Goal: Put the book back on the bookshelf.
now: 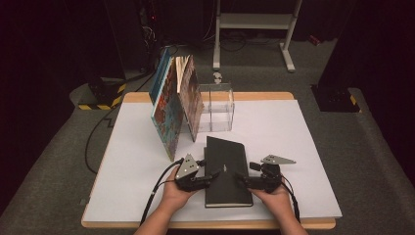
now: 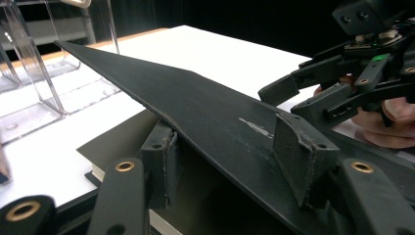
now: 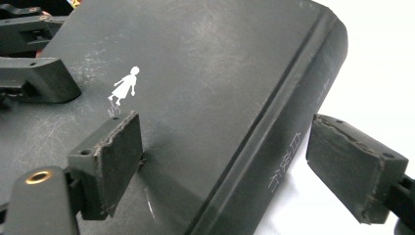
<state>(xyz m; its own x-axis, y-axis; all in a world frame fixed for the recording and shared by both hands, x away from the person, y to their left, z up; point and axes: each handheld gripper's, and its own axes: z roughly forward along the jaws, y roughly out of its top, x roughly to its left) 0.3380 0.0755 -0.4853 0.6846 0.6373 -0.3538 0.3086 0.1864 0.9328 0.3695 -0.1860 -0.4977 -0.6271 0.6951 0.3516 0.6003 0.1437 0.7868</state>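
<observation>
Black book (image 1: pixel 226 172) lies flat on the white table sheet (image 1: pixel 274 132), near the person's edge, spine along its right side. Left gripper (image 1: pixel 209 178) sits at the book's left edge: in the left gripper view its jaws straddle the front cover (image 2: pixel 195 105), one pad under it and one on top, and that cover is raised off the page block, sloping upward away from the camera. The pads look clamped on the cover. Right gripper (image 1: pixel 241 179) sits at the book's right edge; in the right gripper view its jaws stand apart astride the spine, one pad resting on the cover face beside a small white figure emblem (image 3: pixel 125 88), the other clear of the spine over the white sheet, so nothing is grasped. Beyond the book, a clear plastic stand (image 1: pixel 216 105) rests on the sheet. Left of that stand, colourful picture books (image 1: pixel 175 105) stand upright, leaning together. Past the table, a white frame (image 1: pixel 254 24) stands on grey floor.
</observation>
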